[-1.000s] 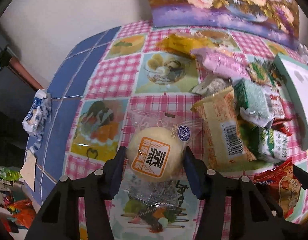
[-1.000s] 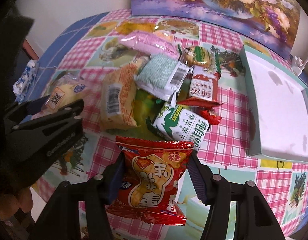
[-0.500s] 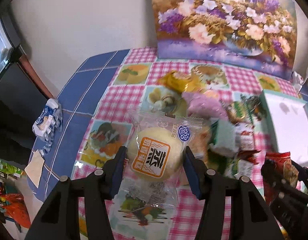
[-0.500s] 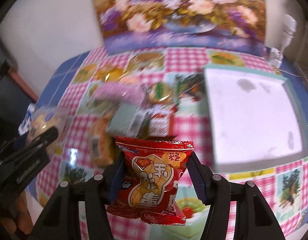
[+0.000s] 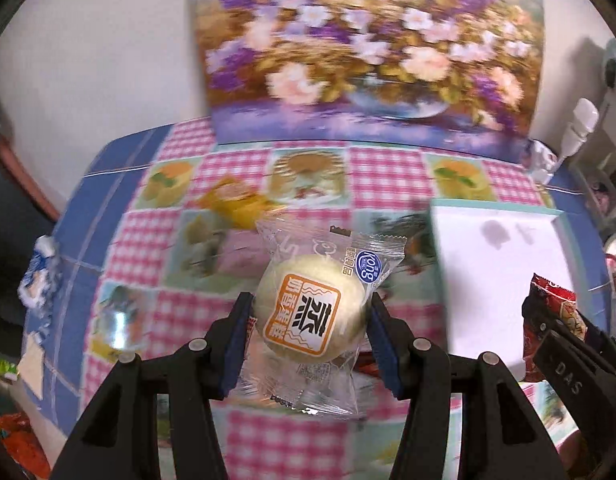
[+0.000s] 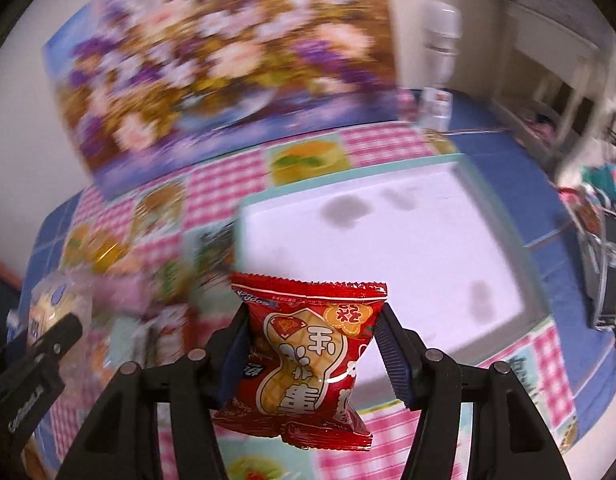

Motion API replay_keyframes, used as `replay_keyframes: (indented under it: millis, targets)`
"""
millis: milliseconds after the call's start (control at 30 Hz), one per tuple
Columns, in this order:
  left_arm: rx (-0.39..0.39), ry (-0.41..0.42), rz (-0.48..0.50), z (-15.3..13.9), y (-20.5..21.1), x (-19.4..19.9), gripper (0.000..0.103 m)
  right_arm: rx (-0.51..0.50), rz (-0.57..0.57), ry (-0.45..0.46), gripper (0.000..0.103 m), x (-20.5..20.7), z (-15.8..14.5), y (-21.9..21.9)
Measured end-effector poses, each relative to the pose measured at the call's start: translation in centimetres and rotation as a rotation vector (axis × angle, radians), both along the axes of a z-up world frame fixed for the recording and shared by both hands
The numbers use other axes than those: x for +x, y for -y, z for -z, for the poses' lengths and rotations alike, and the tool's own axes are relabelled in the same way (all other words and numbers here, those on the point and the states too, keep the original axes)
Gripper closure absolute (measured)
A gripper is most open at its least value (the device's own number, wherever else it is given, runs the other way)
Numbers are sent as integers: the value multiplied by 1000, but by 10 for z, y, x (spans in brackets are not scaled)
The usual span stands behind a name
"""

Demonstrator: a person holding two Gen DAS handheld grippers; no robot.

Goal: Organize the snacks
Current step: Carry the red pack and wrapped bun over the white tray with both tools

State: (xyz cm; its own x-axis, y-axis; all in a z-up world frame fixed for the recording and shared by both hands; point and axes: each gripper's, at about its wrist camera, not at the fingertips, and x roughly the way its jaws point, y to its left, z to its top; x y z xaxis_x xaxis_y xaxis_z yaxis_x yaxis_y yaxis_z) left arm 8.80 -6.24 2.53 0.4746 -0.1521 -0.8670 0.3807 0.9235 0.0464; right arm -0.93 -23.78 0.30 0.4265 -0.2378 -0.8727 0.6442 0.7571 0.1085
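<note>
Carrying one snack in each gripper, I have both packets lifted clear of the tablecloth (image 5: 384, 168) and aimed toward the white tray (image 6: 388, 240). My left gripper (image 5: 310, 322) pinches the round bun (image 5: 312, 316) across its widest part, blue pads against the clear wrapper on both sides, so the soft cake sits centred and the loose wrapper ends hang free above and below. That side grip makes sense to me: squeezing the crimped ends alone would let the bun swing.

My right gripper (image 6: 312, 354) clamps the red peanut packet (image 6: 308, 360) at its waist, where the pads press the foil inward; the bag stands upright with its crimped top edge above the fingers. From the left camera I can see that same red packet at the right edge, over the near corner of the tray.

Nothing lies in the tray; I see only a few grey marks on its white floor. The tray lies to the right of the snack pile (image 6: 107, 256), which is too blurred in both views to sort out. A flower painting (image 5: 368, 48) leans against the wall behind the table.

I judge this as the carry step, with the release over the tray next. The risk I see is the two grippers crowding each other above the tray.
</note>
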Motion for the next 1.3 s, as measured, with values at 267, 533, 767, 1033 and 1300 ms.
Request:
replay_keyframes:
  millis: [267, 533, 767, 1033, 1300]
  targets:
    - [-2, -31, 75, 13, 80, 2, 46, -6, 161, -28, 40, -12, 10, 62]
    - [8, -39, 128, 34, 135, 1, 46, 16, 268, -59, 40, -19, 30, 108]
    - [25, -30, 165, 53, 164, 1, 45, 20, 333, -84, 40, -26, 46, 137]
    - [44, 19, 190, 55, 176, -1, 45, 42, 344, -92, 40, -22, 62, 154]
    - [56, 8, 165, 57, 174, 1, 45, 87, 346, -99, 39, -22, 72, 159]
